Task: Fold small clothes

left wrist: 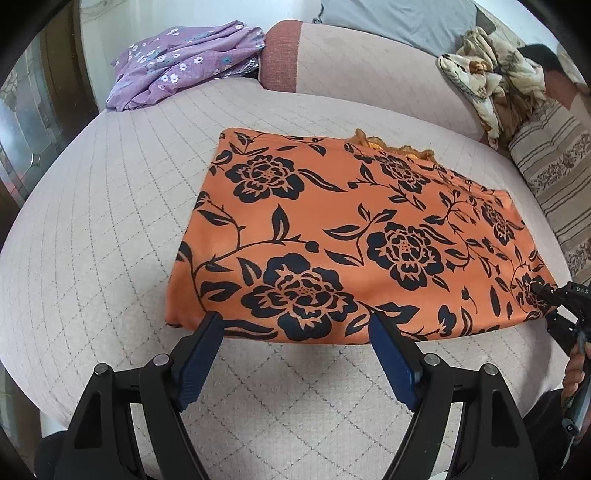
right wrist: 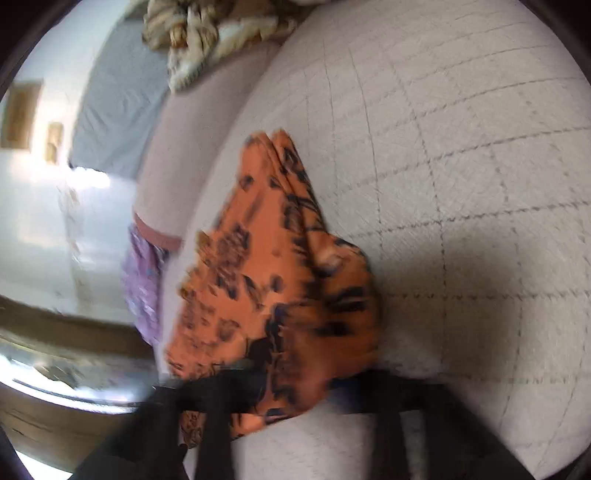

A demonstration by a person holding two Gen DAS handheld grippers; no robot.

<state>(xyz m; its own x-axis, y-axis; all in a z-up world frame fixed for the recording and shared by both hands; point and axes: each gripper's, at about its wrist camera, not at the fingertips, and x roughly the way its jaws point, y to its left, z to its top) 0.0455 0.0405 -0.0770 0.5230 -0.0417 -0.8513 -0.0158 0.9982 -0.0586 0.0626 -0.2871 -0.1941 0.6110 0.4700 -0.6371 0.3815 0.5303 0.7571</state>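
Left wrist view: left gripper (left wrist: 295, 332), jaws wide apart, hovers at the near edge of the folded orange cloth (left wrist: 343, 236) mid-frame. Lower right, the right gripper (left wrist: 546, 295) pinches its corner; its own view is blurred.

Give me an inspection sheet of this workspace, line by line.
Surface: quilted pale pink cover, grid stitching, on a cushioned seat.
Job's things: orange floral garment lying folded flat, its right near corner bunched up at the right gripper.
Clutter: purple flowered cloth at far left; crumpled cream patterned cloth at far right; striped cushion on the right.
Grippers: left gripper jaws open, at the garment's near edge; right gripper at the garment's corner, with fabric between its jaws in the blurred right wrist view.
Cables: nothing seen.
Surroundings: pink backrest, grey fabric behind it, a wooden door at far left.
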